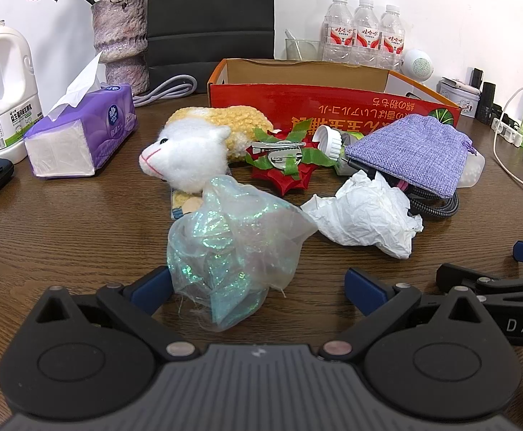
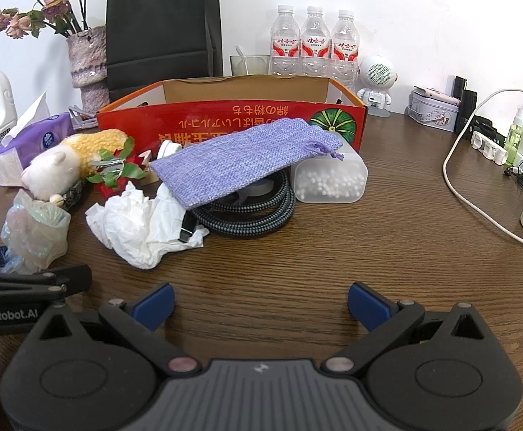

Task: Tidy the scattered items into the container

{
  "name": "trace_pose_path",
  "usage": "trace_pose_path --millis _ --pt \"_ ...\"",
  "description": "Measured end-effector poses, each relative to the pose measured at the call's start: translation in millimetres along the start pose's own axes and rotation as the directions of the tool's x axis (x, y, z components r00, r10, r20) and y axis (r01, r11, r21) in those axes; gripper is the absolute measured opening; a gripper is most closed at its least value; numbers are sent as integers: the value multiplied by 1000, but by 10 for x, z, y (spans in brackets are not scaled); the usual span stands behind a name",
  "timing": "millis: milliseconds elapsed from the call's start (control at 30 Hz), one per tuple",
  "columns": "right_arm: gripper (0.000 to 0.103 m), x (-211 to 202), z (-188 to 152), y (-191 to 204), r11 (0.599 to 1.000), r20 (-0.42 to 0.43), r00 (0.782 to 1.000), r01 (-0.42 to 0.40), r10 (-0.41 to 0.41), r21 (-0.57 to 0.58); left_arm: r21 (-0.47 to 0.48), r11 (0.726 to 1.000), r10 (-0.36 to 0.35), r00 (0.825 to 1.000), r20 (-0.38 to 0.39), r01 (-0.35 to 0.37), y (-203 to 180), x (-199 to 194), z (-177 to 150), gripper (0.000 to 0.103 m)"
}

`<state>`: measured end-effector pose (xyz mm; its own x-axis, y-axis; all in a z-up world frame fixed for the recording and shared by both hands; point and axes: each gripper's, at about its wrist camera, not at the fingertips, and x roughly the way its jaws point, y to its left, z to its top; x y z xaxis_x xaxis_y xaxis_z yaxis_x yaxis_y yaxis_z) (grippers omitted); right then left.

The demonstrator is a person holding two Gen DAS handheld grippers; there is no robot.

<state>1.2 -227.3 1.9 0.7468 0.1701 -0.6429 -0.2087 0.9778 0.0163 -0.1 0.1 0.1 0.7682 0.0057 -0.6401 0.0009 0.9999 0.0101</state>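
Both grippers, left gripper [image 1: 257, 289] and right gripper [image 2: 261, 303], stood released; crinkly iridescent plastic bag [image 1: 232, 248] sat between the left's jaws, crumpled white tissue [image 1: 365, 215] blocked the red cardboard box [image 1: 297, 104].

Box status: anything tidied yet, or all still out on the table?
Done: nothing that shows; what is visible of the box interior looks bare. In hand: nothing. The left gripper is open with the shiny bag between its fingers, unpinched; the right gripper is open over bare table. Left: shiny bag, plush, red bow, crumpled paper, purple pouch, cable, bead jar.
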Motion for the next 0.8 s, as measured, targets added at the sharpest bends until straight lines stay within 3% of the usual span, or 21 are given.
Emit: trace_pose_path --millis 633,800 --pt "103 0 2 -8 1000 0 1000 -3 3 -2 1 1000 -1 1000 0 1 1 0 0 103" --pt "103 -16 12 -15 1000 -6 1000 -13 13 -13 -9 999 -47 999 27 47 106 -196 -9 103"
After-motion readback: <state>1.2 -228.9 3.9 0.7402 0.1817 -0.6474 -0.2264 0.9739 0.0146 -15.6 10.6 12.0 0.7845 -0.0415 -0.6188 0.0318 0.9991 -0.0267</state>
